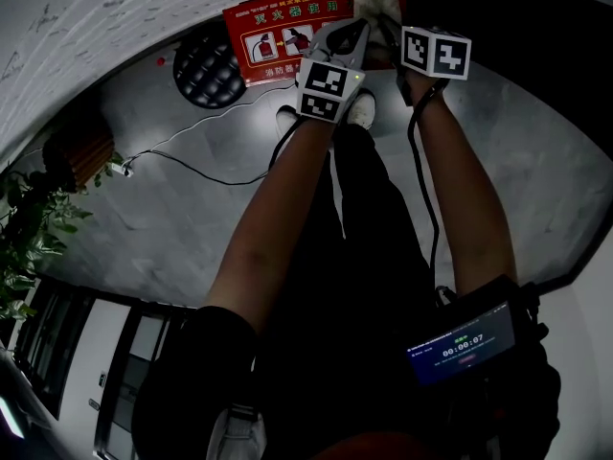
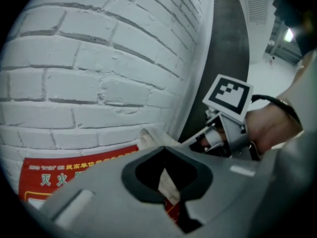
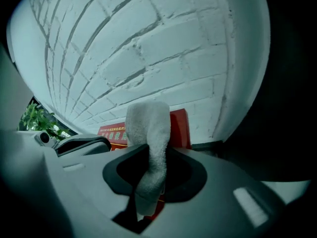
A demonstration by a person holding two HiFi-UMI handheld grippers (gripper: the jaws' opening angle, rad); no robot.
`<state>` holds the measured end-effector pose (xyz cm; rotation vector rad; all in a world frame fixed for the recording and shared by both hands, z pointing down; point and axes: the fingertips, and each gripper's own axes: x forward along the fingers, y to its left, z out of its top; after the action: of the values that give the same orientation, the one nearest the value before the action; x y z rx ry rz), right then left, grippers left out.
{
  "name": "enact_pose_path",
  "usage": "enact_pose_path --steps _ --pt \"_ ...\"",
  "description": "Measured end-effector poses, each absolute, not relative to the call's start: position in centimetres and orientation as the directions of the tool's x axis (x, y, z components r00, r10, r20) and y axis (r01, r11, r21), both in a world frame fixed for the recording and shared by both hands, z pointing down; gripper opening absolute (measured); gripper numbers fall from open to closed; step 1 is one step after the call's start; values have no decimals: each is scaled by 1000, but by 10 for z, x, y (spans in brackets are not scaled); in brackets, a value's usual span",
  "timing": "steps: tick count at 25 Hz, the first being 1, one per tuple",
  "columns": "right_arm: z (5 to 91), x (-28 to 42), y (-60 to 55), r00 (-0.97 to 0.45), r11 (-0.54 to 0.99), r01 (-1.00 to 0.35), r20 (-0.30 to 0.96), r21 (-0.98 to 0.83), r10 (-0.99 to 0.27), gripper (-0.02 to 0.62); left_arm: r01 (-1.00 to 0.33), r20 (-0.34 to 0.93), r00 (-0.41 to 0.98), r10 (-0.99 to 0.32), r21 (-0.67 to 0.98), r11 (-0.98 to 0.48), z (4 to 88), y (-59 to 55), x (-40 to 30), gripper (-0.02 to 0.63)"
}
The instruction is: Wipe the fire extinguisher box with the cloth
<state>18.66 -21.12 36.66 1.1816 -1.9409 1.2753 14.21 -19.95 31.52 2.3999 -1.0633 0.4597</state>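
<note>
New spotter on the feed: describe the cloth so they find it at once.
Start at the white brick wall; the red fire extinguisher box stands at its foot. In front of that box, a white terry cloth is pinched as a bunched strip in the right gripper, the only soft, pale thing against the red.

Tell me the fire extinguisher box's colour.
Red; the fire extinguisher box shows best in head view.

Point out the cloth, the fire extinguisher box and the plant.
cloth [image 3: 148, 128]: right gripper view, the bunched upper part that sticks out beyond the jaws.
fire extinguisher box [image 1: 278, 36]: head view, its red printed face.
plant [image 1: 29, 228]: head view, the green leaves at the left edge.
</note>
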Motion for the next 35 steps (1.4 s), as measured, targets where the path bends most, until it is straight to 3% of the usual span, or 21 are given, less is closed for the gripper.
enact_pose_path --steps 9,14,20,26,35 --pt "365 235 -208 -400 122 -915 821 -385 -409 92 -735 468 669 -577 303 -606 306 -195 172 -2" --pt "355 228 -200 -434 57 -883 766 -465 -475 87 -738 448 671 -591 333 -586 305 -181 154 -2" --pt "323 145 -177 -492 71 -840 699 -539 -519 84 -744 386 668 -636 361 -563 297 -156 67 -2" --pt "283 102 -183 -591 161 -776 612 -610 -525 84 -772 349 633 -691 344 -534 273 -158 49 -2" --pt "291 -37 -146 -709 264 -697 587 -667 -391 84 -840 378 543 -750 263 -475 273 -123 -60 -2"
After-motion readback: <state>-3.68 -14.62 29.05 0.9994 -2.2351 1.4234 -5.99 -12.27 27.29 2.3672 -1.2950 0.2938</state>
